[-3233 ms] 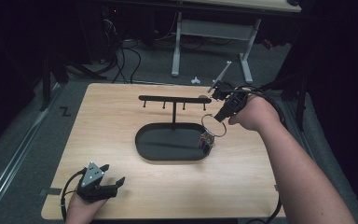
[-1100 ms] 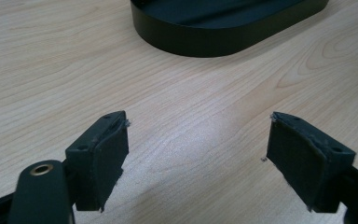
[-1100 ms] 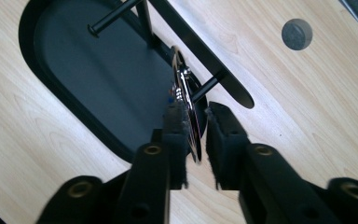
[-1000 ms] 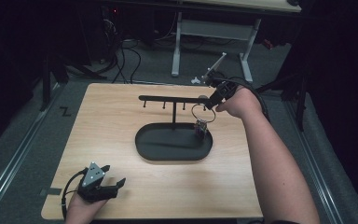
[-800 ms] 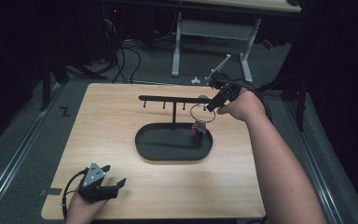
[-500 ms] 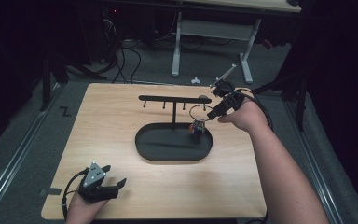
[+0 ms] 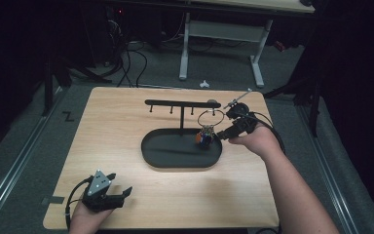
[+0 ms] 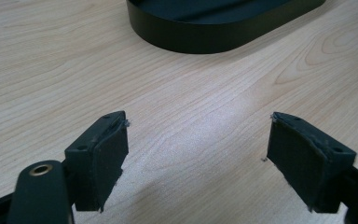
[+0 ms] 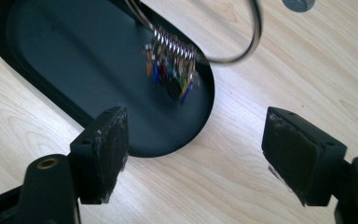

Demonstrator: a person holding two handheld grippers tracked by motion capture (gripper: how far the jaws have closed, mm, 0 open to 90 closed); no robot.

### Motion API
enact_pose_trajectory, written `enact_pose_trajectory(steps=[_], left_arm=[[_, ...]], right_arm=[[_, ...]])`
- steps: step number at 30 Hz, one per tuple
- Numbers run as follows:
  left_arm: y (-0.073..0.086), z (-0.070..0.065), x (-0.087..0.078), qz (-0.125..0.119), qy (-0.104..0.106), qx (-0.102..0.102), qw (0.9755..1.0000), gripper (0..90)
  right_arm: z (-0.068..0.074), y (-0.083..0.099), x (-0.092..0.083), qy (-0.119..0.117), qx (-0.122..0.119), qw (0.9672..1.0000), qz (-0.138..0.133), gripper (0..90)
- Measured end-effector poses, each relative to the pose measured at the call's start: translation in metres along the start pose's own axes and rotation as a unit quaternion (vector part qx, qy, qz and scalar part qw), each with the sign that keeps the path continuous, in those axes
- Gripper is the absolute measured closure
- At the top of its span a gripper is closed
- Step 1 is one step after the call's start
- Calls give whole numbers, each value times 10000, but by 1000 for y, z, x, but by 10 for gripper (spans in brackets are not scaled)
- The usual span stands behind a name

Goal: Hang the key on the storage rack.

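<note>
Wooden table [image 7: 126,131]; black tray [image 7: 175,158].

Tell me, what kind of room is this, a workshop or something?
Probably a lab or recording room, not a home. A bare wooden table holds just a black stand with an oval tray, someone grips hand-held tongs trailing cables, and loose wires and another desk's white legs sit on the dim floor behind.

Black tray [image 7: 175,158]; pale wood-grain table [image 7: 117,126]; multicoloured charms [image 9: 170,70].
</note>
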State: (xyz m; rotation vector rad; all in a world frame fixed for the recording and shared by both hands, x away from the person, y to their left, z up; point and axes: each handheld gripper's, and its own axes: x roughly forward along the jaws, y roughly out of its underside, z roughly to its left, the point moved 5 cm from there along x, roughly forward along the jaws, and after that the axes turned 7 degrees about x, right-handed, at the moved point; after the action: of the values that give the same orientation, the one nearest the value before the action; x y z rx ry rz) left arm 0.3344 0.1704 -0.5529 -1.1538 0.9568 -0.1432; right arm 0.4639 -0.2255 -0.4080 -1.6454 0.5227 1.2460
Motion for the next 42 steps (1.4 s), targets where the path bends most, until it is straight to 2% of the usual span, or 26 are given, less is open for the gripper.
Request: enact_pose_trajectory(steps=[7,16,20,26,29,32,34,37,38,40,42], left_arm=[[0,0,0,24,15,24,10000,208],[1,1,0,18,-5,2,10000,208],[1,1,1,24,-8,3,10000,208],[2,-1,1,75,-3,65,10000,208],[3,-1,1,90,-28,78,9999,208],[1,-1,2,92,-27,96,9999,207],[0,-1,5,100,-22,107,9999,207],[-2,-3,9,127,-24,165,9998,207],[-3,-5,10,127,-44,209,9997,207],[-4,-6,10,120,-119,295,9994,204],[-5,-5,10,67,-190,278,9994,202]], right_arm=[[3,24,13,12,142,9995,-291,180],[7,66,35,-68,317,9976,-607,187],[11,85,44,-100,357,9958,-840,185],[14,116,59,18,426,9918,-1207,181],[15,131,68,47,578,9865,-1533,165],[16,144,75,198,697,9811,-1797,146],[17,153,78,227,820,9753,-2037,130],[16,165,76,211,1050,9643,-2420,122],[16,166,73,63,1141,9633,-2430,121],[13,168,70,102,1114,9605,-2547,121],[13,172,73,122,1064,9618,-2519,121]])
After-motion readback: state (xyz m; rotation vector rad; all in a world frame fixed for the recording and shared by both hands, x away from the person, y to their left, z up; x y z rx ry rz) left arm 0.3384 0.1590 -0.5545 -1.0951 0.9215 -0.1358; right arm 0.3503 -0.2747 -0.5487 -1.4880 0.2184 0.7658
